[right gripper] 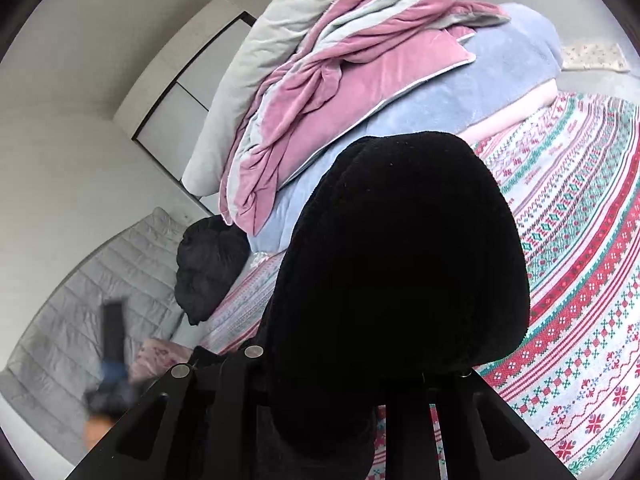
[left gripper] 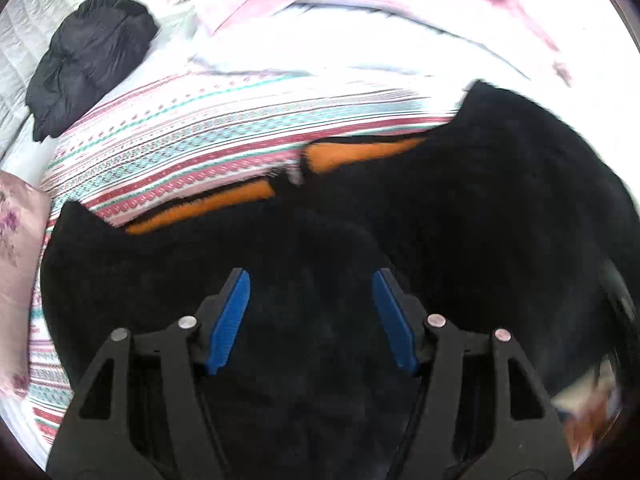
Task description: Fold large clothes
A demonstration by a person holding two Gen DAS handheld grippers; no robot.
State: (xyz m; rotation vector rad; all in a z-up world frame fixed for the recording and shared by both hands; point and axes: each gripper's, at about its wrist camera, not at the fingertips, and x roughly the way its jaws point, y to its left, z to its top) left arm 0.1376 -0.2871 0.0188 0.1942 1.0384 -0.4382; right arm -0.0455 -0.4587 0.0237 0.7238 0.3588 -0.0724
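Left wrist view: the left gripper hangs with jaws apart, empty, over the black garment spread on the striped bedspread — blurred, its right edge cut off. Right wrist view: the right gripper's fingertips are hidden — a bunched fold of the garment is clamped there.

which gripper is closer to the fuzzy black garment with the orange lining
Right. The right gripper is clamped on the fuzzy black garment; the left gripper hovers open just above it.

Patterned bed; black garment, blankets atop.
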